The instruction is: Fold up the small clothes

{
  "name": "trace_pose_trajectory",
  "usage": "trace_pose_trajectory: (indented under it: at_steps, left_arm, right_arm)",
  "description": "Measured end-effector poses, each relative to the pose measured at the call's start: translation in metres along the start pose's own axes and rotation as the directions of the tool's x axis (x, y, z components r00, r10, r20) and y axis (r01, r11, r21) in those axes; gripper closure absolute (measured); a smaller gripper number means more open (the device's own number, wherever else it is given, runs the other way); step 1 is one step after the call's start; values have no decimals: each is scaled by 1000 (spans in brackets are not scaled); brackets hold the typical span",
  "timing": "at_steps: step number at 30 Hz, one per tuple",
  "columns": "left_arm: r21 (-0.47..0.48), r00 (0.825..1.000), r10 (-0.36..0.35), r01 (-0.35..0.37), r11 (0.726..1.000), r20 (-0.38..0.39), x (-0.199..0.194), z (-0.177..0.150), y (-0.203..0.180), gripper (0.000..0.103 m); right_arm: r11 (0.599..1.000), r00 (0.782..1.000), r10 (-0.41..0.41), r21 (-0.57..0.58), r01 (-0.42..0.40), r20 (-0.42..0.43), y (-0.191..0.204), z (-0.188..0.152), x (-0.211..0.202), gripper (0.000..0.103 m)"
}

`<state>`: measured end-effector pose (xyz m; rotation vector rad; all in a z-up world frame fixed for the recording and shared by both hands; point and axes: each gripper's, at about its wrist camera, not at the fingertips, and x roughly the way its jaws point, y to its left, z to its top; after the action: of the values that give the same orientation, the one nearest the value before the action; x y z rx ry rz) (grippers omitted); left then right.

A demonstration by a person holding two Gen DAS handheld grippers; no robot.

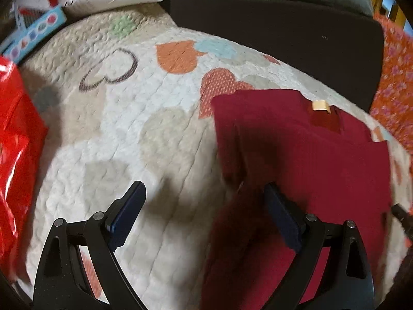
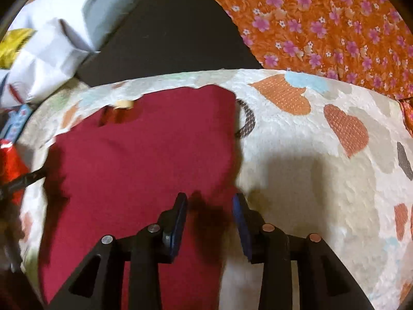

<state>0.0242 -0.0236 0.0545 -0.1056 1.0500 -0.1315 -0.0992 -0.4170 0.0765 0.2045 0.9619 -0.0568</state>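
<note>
While the dark red knit garment (image 2: 144, 160) lies on the heart-patterned quilt (image 2: 296, 160), my left claw (image 1: 204, 206) and right claw (image 2: 209, 215) gape, gripping nothing.

Counted: 1 dark red garment (image 1: 304, 155) w/ 1 pale tag (image 1: 320, 105); 1 quilt (image 1: 124, 134) w/ heart print; 1 orange floral cloth (image 2: 322, 28); 1 red plastic bag (image 1: 18, 139); 1 dark cushion (image 1: 278, 33); 2 grippers, left (image 1: 204, 214) & right (image 2: 209, 222).
</note>
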Motion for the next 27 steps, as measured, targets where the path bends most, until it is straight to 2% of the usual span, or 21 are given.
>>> trace_pose_trajectory:
  at_steps: [2, 4, 6, 7, 10, 14, 17, 21, 23, 27]
  left_arm:
    - [-28, 999, -36, 35, 999, -19, -8, -8, 10, 10]
    - [-43, 999, -41, 40, 998, -22, -15, -15, 15, 10]
    - [-31, 999, -29, 29, 999, -18, -21, -23, 16, 10]
    - [-13, 1000, -2, 2, 1000, -18, -23, -28, 15, 10]
    - [22, 997, 70, -69, 997, -28, -25, -36, 14, 10]
    - [31, 995, 101, -100, 994, -24, -25, -44, 22, 10]
    - [27, 994, 101, -100, 995, -46, -15, -47, 28, 10]
    - [46, 992, 88, -84, 995, -93, 3, -49, 27, 10]
    - [69, 989, 89, -81, 994, -115, 12, -50, 25, 10]
    - [89, 990, 84, -74, 993, -114, 17, -49, 26, 10]
  right_arm:
    - [998, 998, 54, 11, -54, -26, -2, -16, -13, 65]
    - [997, 995, 79, 18, -78, -57, -1, -35, -22, 63]
    - [997, 996, 74, -7, -74, -57, 6, -42, -28, 63]
    - [997, 996, 77, -17, -78, -51, 10, -42, -29, 63]
    - [987, 987, 155, -43, -156, -33, 42, -25, -28, 63]
    - [954, 957, 288, -83, -290, -26, 116, 23, -3, 63]
    - [934, 945, 324, -142, -328, -47, 175, 63, 33, 63]
    - [923, 958, 278, -255, -288, -75, 234, 102, 81, 63]
    - [913, 974, 205, -340, -225, -94, 262, 120, 108, 63]
    - [888, 988, 116, -435, -150, -103, 286, 145, 145, 63]
